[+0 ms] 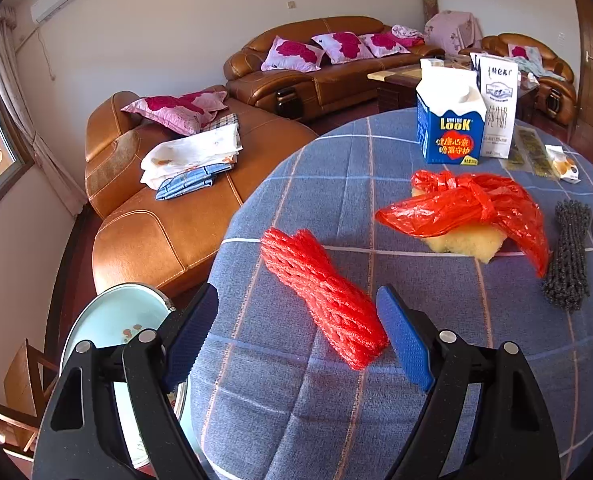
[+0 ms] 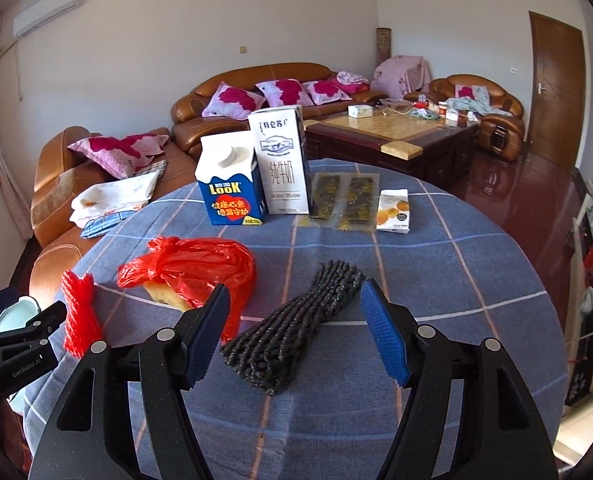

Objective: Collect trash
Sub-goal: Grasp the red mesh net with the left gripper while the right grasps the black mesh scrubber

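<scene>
On the blue checked tablecloth lie a red foam net, a red plastic bag over a yellow sponge, and a dark foam net. My left gripper is open, its jaws on either side of the red net's near end, which also shows in the right wrist view. My right gripper is open, its jaws on either side of the dark net, just above it. At the back stand a blue carton and a white milk carton, with flat wrappers and a small packet.
A light enamel basin sits below the table's left edge. Brown leather sofas with pillows and folded cloths stand behind and to the left. A wooden coffee table stands behind the table, and a door is at the right.
</scene>
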Action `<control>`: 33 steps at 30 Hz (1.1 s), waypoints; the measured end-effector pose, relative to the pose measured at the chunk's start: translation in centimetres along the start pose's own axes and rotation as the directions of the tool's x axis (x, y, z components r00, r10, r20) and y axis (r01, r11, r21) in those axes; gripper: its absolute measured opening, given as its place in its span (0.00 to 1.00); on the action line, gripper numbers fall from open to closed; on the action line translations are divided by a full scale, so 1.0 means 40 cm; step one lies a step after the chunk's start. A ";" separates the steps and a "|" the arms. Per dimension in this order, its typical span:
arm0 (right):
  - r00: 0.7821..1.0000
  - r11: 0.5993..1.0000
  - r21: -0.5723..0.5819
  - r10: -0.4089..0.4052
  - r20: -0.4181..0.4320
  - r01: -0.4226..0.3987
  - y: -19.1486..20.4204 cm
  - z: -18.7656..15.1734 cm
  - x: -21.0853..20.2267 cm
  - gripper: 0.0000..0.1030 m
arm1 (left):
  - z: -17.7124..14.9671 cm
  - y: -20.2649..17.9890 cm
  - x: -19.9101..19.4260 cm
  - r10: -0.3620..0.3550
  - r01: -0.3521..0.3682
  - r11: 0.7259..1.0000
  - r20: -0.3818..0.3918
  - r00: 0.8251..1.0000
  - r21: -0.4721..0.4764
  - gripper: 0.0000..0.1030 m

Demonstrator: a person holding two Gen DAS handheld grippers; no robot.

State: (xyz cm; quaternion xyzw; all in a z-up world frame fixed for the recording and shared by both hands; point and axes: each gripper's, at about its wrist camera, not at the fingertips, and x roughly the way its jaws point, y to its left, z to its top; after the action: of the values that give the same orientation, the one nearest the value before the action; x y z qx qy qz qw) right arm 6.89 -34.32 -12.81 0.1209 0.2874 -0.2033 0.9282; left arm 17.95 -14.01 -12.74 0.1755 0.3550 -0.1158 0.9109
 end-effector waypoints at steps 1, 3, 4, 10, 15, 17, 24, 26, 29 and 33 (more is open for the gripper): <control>1.000 1.000 0.006 -0.005 -0.011 0.005 -0.004 -0.002 0.008 0.65 | -0.004 -0.006 0.008 0.010 -0.010 1.000 -0.003 1.000 0.010 0.78; 1.000 1.000 0.014 -0.007 -0.030 0.007 -0.006 -0.005 0.022 0.65 | -0.012 -0.014 0.030 0.013 -0.013 1.000 -0.028 1.000 0.022 0.78; 0.999 1.000 0.013 -0.009 -0.039 0.010 -0.005 -0.007 0.029 0.65 | -0.015 -0.015 0.041 0.010 -0.010 1.000 -0.042 0.999 0.022 0.78; 0.991 1.000 0.003 -0.002 -0.134 0.002 0.009 -0.015 0.079 0.49 | -0.026 -0.012 0.072 -0.026 0.026 1.000 -0.081 0.996 -0.003 0.76; 0.977 1.000 -0.003 0.019 -0.214 -0.020 0.013 -0.020 0.118 0.27 | -0.032 -0.021 0.072 -0.096 0.097 0.995 -0.085 0.992 0.004 0.51; 0.977 0.999 0.002 0.034 -0.211 -0.034 0.012 -0.019 0.115 0.19 | -0.038 -0.031 0.064 -0.125 0.127 0.992 -0.079 0.989 0.021 0.36; 0.983 0.998 0.006 0.062 -0.175 -0.062 0.012 -0.019 0.095 0.09 | -0.042 -0.047 0.047 -0.165 0.167 0.985 -0.055 0.985 0.040 0.17; 0.984 0.997 0.016 0.071 -0.164 -0.069 0.007 -0.020 0.089 0.09 | -0.042 -0.032 0.037 -0.182 0.183 0.983 -0.046 0.982 0.017 0.16; 0.989 0.997 0.019 0.077 -0.129 -0.075 0.005 -0.021 0.072 0.09 | -0.041 -0.006 0.004 -0.194 0.194 0.981 -0.010 0.981 -0.015 0.16; 0.993 0.996 0.026 0.088 -0.082 -0.086 0.001 -0.017 0.053 0.09 | -0.034 0.022 -0.050 -0.195 0.197 0.980 0.046 0.980 -0.035 0.16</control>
State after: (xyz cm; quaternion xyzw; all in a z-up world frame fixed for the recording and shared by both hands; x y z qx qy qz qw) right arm 8.18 -34.70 -14.58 0.1522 0.3181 -0.1607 0.9219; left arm 15.97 -12.49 -12.10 0.1193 0.3535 -0.2016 0.9056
